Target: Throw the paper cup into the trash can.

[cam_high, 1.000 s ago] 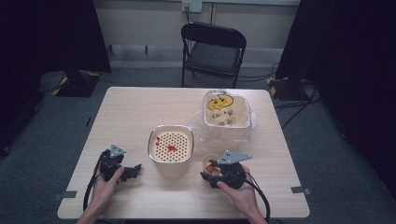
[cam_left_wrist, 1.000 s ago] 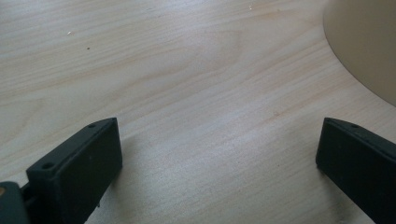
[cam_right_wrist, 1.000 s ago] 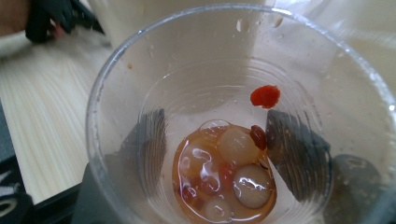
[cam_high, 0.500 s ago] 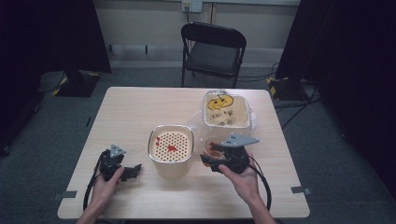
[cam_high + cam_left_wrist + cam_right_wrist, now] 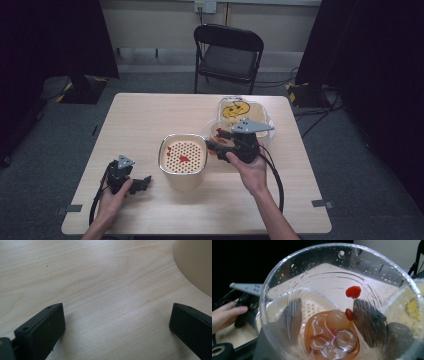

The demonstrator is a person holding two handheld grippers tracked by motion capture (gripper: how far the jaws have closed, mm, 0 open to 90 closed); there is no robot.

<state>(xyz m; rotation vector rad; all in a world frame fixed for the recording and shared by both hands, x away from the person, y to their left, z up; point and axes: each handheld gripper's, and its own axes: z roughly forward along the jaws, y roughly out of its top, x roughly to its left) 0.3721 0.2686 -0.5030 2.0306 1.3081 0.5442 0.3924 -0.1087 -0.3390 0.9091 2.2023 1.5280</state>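
Table point(image 5: 150, 120) | left gripper point(image 5: 115, 327): jaws wide apart, empty | right gripper point(image 5: 220, 142): jaws clamp clear cup point(image 5: 332, 315)

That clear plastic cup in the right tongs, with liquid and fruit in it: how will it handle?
The clear cup looks thin-walled, so it probably flexes under the right tongs. Droplets suggest a slippery surface. The reddish liquid pooled inside would likely spill if it tips further.

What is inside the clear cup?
The cup holds orange liquid with pale round fruits and small red bits on its wall. Anything below the liquid is hidden.
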